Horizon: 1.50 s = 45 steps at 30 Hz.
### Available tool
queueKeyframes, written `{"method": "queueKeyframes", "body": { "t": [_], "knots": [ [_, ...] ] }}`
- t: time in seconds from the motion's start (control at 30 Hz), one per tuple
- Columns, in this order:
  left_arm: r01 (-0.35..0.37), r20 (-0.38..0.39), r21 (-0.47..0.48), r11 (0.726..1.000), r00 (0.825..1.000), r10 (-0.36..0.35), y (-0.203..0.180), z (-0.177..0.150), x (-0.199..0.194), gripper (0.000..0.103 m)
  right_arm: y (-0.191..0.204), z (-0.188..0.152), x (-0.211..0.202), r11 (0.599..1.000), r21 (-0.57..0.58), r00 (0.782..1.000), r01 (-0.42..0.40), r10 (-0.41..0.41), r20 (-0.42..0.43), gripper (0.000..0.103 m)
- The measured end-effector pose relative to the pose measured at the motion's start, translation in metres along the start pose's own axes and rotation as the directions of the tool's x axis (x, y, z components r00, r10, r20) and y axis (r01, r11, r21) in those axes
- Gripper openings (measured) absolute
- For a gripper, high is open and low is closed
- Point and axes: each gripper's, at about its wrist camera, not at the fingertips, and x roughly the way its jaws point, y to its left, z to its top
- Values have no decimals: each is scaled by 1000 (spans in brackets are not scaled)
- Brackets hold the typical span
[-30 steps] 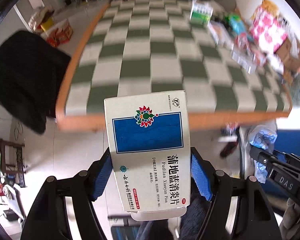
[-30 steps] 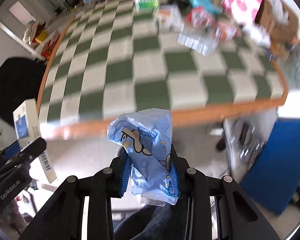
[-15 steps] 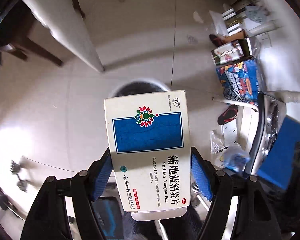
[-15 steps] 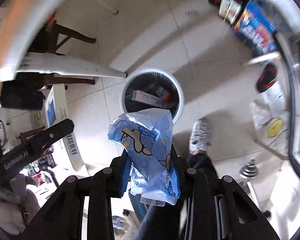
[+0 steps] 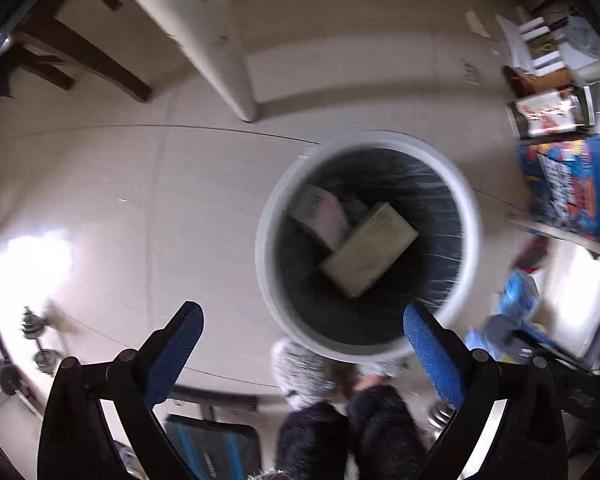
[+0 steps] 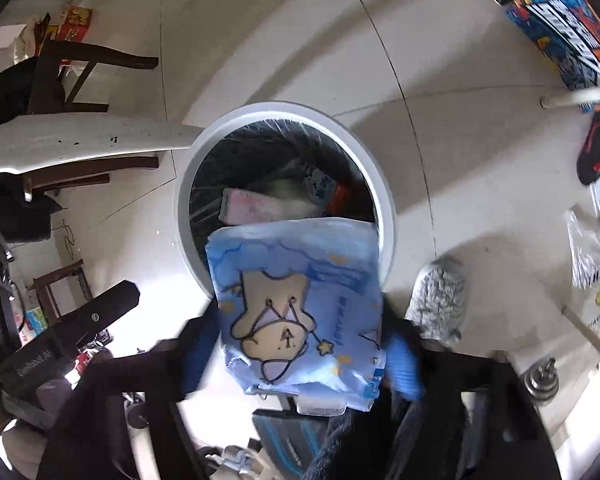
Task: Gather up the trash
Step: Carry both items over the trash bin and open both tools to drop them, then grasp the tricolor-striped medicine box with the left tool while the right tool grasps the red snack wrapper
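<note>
A round white trash bin [image 5: 268, 264] with a dark liner stands on the tiled floor. The white medicine box [image 5: 368, 250] lies inside it on other rubbish, beside a pink packet [image 5: 320, 216]. My left gripper [image 5: 300, 354] hangs open and empty just above the bin's near rim. In the right wrist view the bin [image 6: 384, 184] is below my right gripper [image 6: 300, 354]. A blue cartoon wrapper [image 6: 300, 300] sits between its blurred blue pads, which look spread; whether they still grip it I cannot tell. The pink packet [image 6: 256, 208] shows inside.
A white table leg [image 5: 204, 36] and dark chair legs [image 5: 84, 52] stand beyond the bin. A blue printed carton [image 5: 568, 188] and boxes lie at the right. The person's grey slippers [image 5: 300, 368] are at the bin's near side. Small dumbbells [image 5: 36, 336] lie left.
My left gripper has opened and the medicine box has dropped into the bin. The right gripper's pads have blurred and spread around the blue wrapper, which now looks larger and looser.
</note>
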Motion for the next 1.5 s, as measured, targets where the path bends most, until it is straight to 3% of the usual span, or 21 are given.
{"method": "queueKeyframes", "body": {
  "t": [0.03, 0.07, 0.37, 0.53, 0.73, 0.93, 1.0, 1.13, 1.3, 1.5],
  "knots": [
    [-25, 12, 3, 1000, 1000, 25, 3, -1, 0, 102, 3, 1, 2, 999, -18, 1000, 29, -29, 11, 100],
    [-47, 20, 8, 999, 999, 47, 4, -3, -2, 102, 7, 2, 3, 998, -32, 998, 59, -59, 25, 103],
    [-97, 53, 42, 994, 994, 95, 6, -7, -18, 102, 34, 1, -8, 964, -126, 970, 235, -224, 97, 103],
    [-107, 54, 36, 994, 993, 105, 7, -12, -33, 102, 41, -4, -21, 947, -141, 955, 290, -276, 110, 103],
    [-124, 58, 49, 991, 991, 121, 5, -38, -93, 102, 63, -21, -71, 941, -153, 949, 303, -285, 132, 103],
    [-124, 92, 72, 990, 989, 117, 4, -87, -208, 102, 98, -66, -175, 953, -161, 960, 258, -234, 153, 103],
    [-162, 135, 90, 983, 979, 149, 0, -101, -260, 102, 111, -85, -219, 956, -169, 962, 242, -214, 168, 103],
    [-164, 233, 89, 982, 962, 140, -12, -108, -344, 102, 130, -113, -310, 964, -155, 959, 216, -180, 220, 103],
    [-117, 346, 102, 988, 935, 75, -45, -83, -426, 102, 142, -113, -428, 978, -85, 929, 190, -151, 337, 103],
    [-98, 421, 127, 987, 906, 36, -105, -20, -479, 102, 131, -60, -531, 983, -16, 886, 182, -157, 437, 103]
  ]
}}
